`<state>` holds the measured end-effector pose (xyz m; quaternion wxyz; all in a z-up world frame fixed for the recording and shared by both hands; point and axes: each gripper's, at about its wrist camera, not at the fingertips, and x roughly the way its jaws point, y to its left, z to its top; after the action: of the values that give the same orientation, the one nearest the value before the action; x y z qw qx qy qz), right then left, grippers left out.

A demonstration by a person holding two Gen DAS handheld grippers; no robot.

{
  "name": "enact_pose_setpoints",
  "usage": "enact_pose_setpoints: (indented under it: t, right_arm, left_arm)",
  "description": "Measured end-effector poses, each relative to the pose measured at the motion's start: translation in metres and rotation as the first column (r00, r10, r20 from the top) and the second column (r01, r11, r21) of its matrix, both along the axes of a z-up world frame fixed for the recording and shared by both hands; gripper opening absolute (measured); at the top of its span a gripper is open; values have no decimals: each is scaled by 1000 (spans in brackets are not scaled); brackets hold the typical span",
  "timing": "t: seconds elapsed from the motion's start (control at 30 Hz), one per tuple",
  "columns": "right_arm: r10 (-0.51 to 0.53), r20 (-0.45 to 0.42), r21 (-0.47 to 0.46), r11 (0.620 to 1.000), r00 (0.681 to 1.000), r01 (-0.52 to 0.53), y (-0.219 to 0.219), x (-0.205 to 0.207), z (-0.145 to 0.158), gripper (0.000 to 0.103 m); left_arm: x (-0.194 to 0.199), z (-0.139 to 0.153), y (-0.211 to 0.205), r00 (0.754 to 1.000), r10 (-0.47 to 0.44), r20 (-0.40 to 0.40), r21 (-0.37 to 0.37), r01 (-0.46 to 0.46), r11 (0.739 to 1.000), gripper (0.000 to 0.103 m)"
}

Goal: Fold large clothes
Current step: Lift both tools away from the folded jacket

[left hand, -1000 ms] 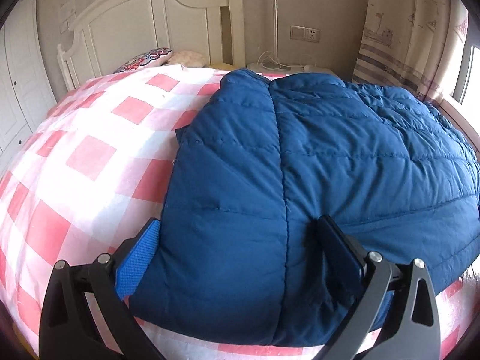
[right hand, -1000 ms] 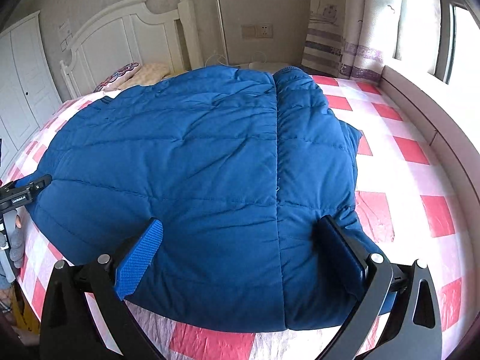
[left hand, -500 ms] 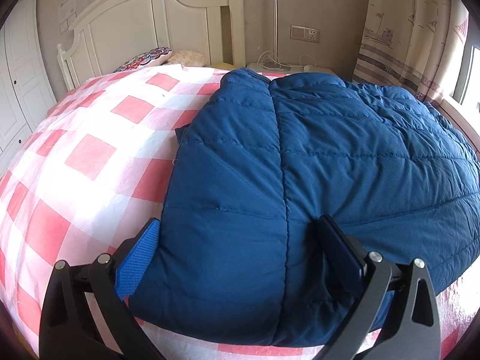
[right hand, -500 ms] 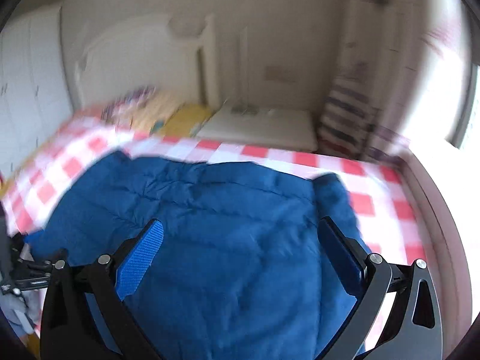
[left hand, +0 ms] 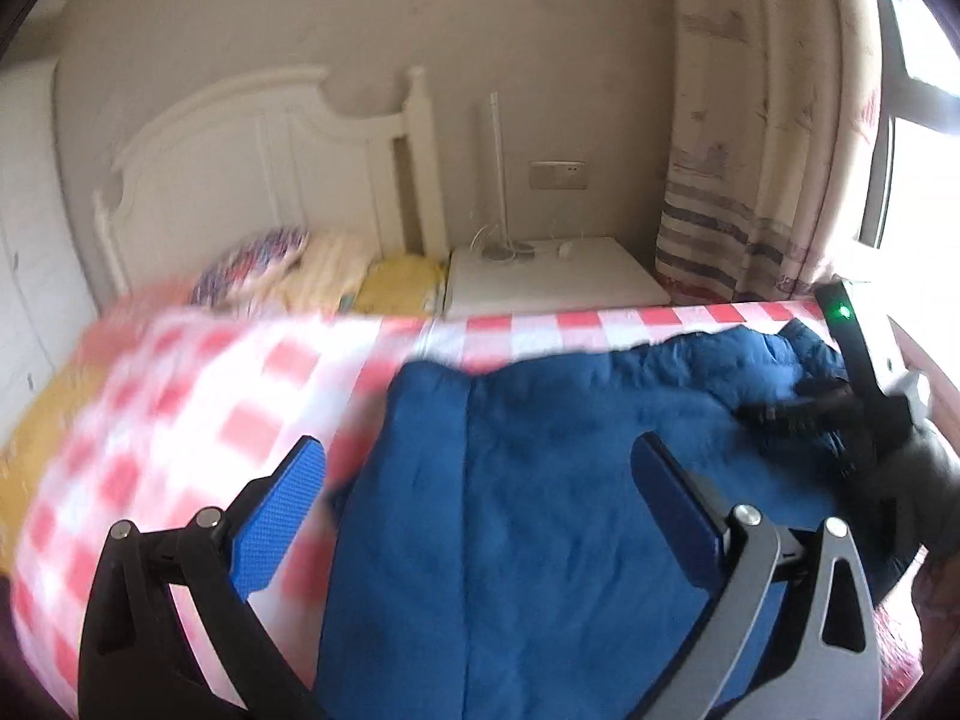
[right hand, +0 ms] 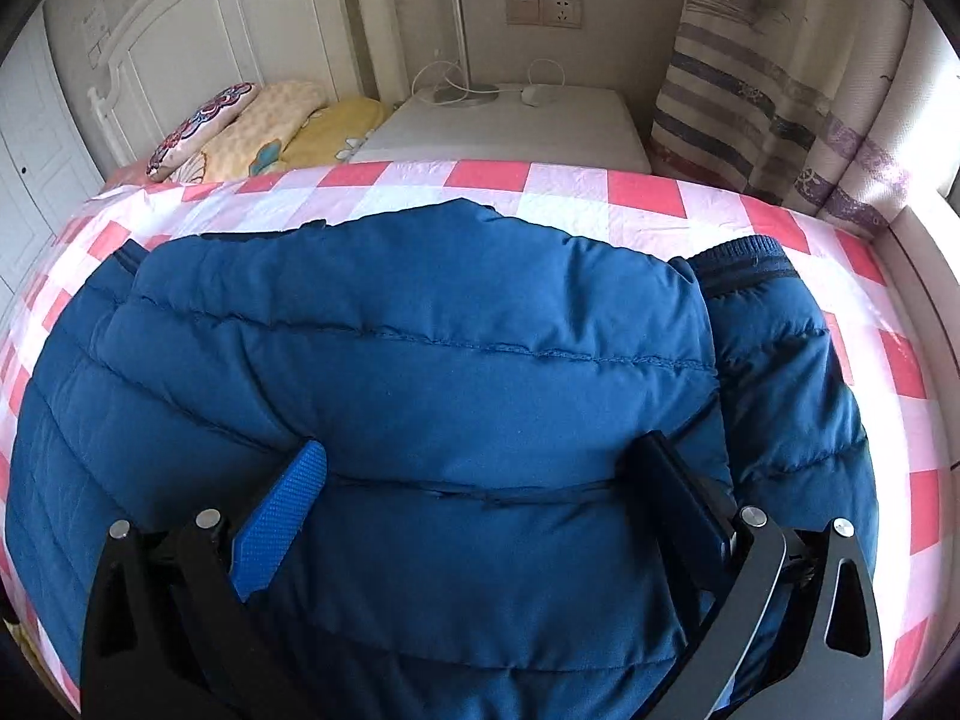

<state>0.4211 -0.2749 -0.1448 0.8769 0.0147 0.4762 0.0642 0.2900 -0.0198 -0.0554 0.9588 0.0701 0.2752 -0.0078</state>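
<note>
A dark blue quilted puffer jacket (right hand: 456,324) lies spread on the bed, and a ribbed cuff (right hand: 744,255) shows at its right side. My right gripper (right hand: 483,450) stands open low over the jacket's near half, padding bulging between its fingers. The left wrist view is blurred. In it my left gripper (left hand: 480,456) is open above the jacket (left hand: 540,516), nearer its left edge. At the right of that view the right gripper's body (left hand: 852,360) with a green light rests on the jacket, held by a dark-gloved hand (left hand: 924,480).
The bed's red-and-white checked sheet (right hand: 570,186) shows around the jacket. Pillows (right hand: 270,120) lie by the white headboard (right hand: 228,18). A white bedside table (right hand: 516,120) with a lamp base and cables stands beyond the bed. Striped curtains (right hand: 768,90) hang at the right.
Both views now look down on the bed from higher and further forward. The left view has swung up and blurred, and the right gripper with its gloved hand has come into it.
</note>
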Motion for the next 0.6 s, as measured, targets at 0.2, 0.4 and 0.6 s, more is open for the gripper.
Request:
enact_pose_setpoints:
  t: [0.2, 0.4, 0.6]
  right_arm:
    - [10, -6, 19, 1000, 1000, -9, -4, 2, 0, 99]
    - [-2, -2, 78, 997, 1000, 2, -12, 3, -1, 99]
    - [-3, -6, 74, 997, 1000, 4, -11, 2, 1, 98]
  left_arm:
    - [117, -55, -31, 982, 55, -180, 101, -37, 994, 101]
    - [148, -111, -24, 940, 98, -327, 64, -81, 995, 101]
    - [145, -110, -24, 940, 96, -328, 64, -79, 995, 101]
